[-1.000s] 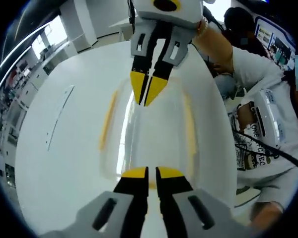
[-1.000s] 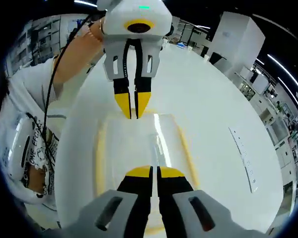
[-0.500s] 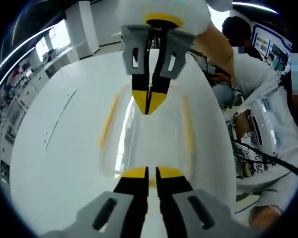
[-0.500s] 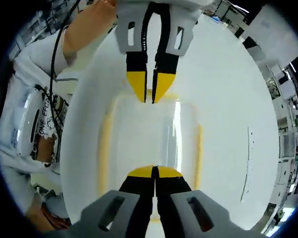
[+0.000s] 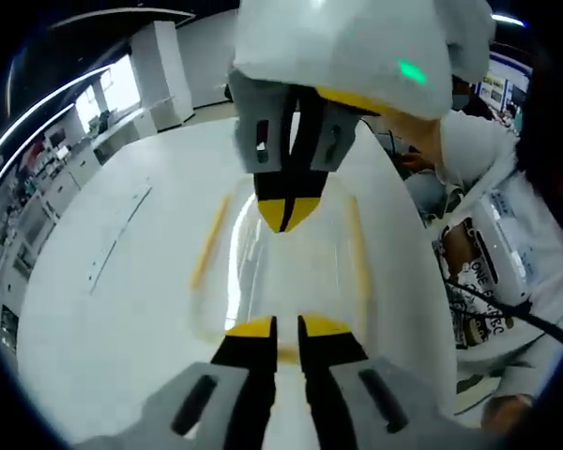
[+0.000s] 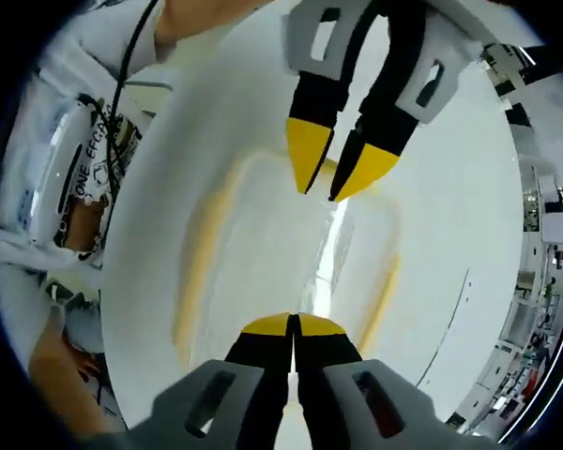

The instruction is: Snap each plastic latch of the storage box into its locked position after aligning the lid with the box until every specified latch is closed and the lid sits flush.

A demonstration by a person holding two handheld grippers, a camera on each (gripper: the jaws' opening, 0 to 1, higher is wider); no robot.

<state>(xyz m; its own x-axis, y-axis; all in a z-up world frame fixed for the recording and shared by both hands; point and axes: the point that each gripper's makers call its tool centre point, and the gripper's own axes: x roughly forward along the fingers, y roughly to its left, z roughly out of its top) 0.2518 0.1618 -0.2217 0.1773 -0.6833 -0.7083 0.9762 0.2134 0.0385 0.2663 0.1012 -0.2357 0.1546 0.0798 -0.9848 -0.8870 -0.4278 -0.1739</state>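
Observation:
A clear storage box (image 5: 291, 272) with its lid on lies lengthwise on the white table (image 5: 103, 309). Yellow latches run along its long sides (image 5: 209, 242) (image 5: 358, 246). My left gripper (image 5: 286, 328) hovers at the box's near end, its jaws a narrow gap apart and holding nothing. The right gripper (image 5: 286, 214) hangs tip-down over the far end, shut. In the right gripper view the box (image 6: 272, 262) lies between my shut right gripper (image 6: 293, 325) and the left gripper (image 6: 323, 190). There its side latches (image 6: 199, 272) (image 6: 387, 291) look blurred. Whether any latch is snapped down cannot be told.
A person in a white printed shirt (image 5: 493, 272) stands close to the table's edge, also in the right gripper view (image 6: 66, 178). A black cable (image 6: 122, 84) hangs near them. A thin line marks the table surface (image 5: 117, 234). Office furniture lies beyond the table.
The right gripper has come much closer to the left camera and looms larger. The right view has rolled and dropped nearer the box. The left jaws have parted slightly.

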